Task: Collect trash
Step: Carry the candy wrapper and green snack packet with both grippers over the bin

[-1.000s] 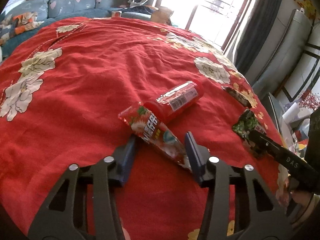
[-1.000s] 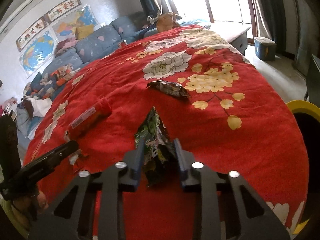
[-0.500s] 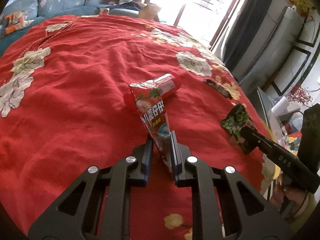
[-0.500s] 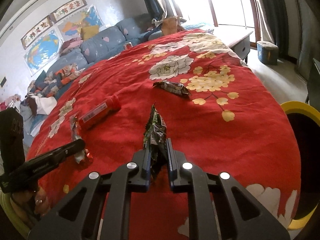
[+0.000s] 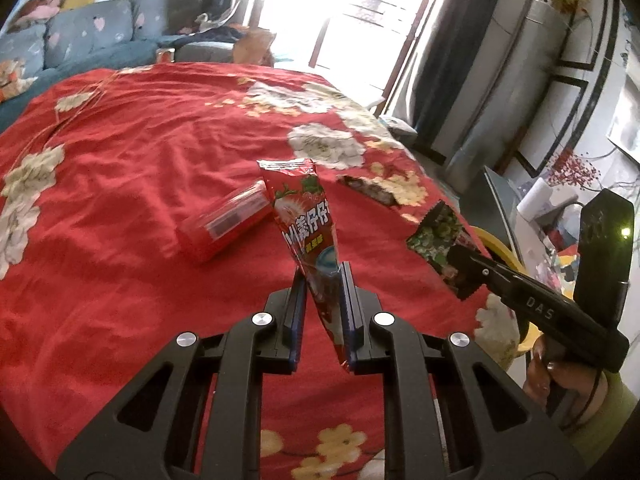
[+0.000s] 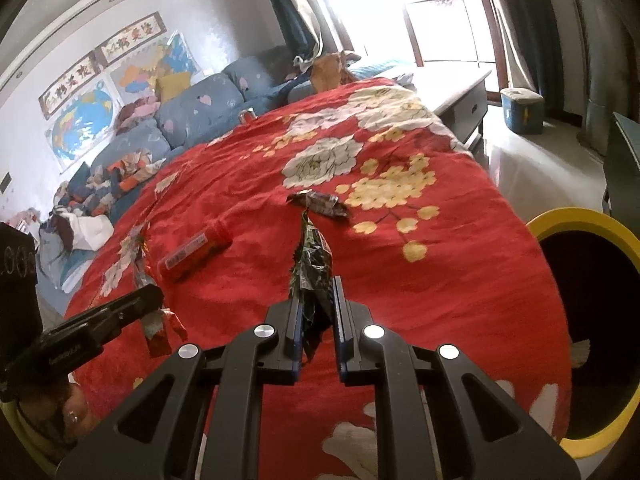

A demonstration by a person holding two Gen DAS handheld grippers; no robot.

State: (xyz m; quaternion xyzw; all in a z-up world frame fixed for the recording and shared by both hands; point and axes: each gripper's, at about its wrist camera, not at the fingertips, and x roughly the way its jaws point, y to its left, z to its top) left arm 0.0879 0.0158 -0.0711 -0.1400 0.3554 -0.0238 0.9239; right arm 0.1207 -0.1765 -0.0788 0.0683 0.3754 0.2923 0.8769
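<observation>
1. Two grippers, each clamped on trash above the red floral cloth (image 5: 120, 184).
2. Left gripper (image 5: 322, 280) pinches red snack wrapper (image 5: 306, 220).
3. Right gripper (image 6: 316, 292) pinches green wrapper (image 6: 314, 256).
4. Red tube (image 5: 224, 220) and dark wrapper (image 6: 318, 202) lie on cloth.

Glossy foil-like red wrapper (image 5: 308, 216); shiny crinkled green wrapper (image 6: 314, 264); matt wrinkled cloth bedspread (image 5: 132, 152); smooth plastic red bottle (image 5: 226, 220)

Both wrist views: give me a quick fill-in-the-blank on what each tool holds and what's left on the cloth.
1. The left tool is shut on a ____ wrapper.
2. The right tool is shut on a ____ wrapper.
3. The tube lying on the cloth is ____.

Missing: red; green; red
</observation>
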